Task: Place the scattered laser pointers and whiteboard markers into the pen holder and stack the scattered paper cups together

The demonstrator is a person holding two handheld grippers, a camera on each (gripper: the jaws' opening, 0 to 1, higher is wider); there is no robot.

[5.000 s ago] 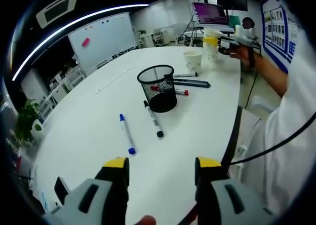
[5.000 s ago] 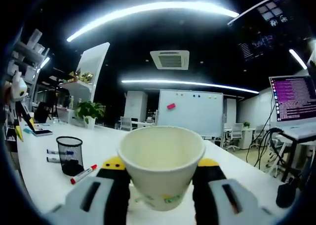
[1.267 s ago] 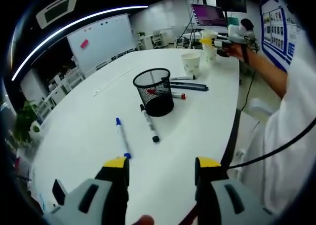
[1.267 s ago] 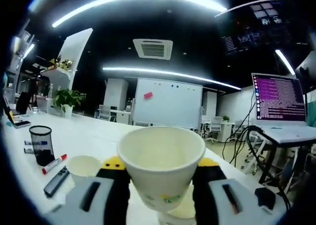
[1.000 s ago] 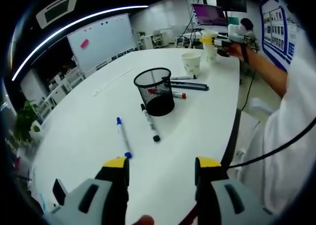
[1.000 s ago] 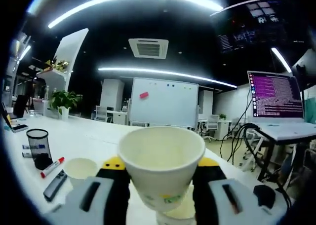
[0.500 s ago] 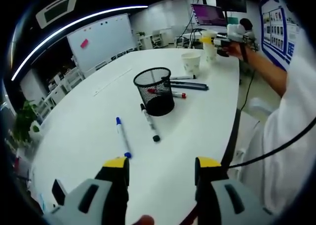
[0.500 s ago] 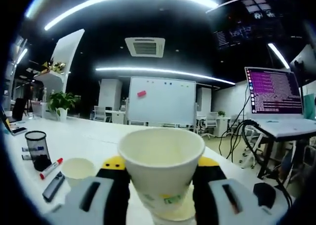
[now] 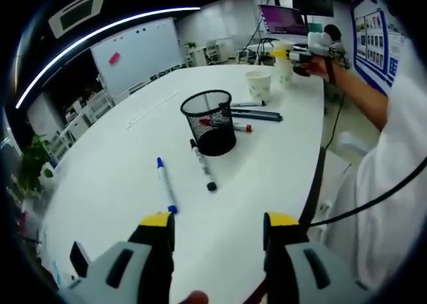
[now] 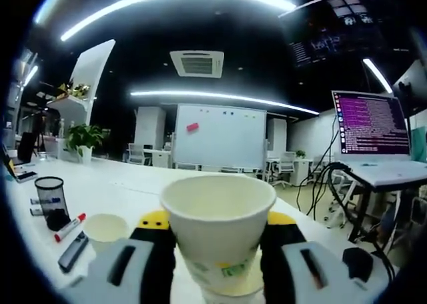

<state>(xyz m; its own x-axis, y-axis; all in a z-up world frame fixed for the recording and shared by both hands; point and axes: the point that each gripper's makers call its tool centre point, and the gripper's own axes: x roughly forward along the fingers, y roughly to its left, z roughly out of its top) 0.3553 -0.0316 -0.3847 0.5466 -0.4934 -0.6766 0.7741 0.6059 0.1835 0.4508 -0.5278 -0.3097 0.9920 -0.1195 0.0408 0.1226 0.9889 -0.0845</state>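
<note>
The right gripper (image 10: pixel 217 251) clamps a white paper cup (image 10: pixel 218 227) just above another cup whose rim (image 10: pixel 233 292) peeks out beneath, beyond the black mesh pen holder (image 9: pixel 209 122); released tilted or off-centre, it could jam or topple the lower cup. The left gripper (image 9: pixel 217 241), jaws wide and empty, hovers well short of that holder, beside which a blue-capped marker (image 9: pixel 165 183) and a black-capped marker (image 9: pixel 202 165) lie loose.
</note>
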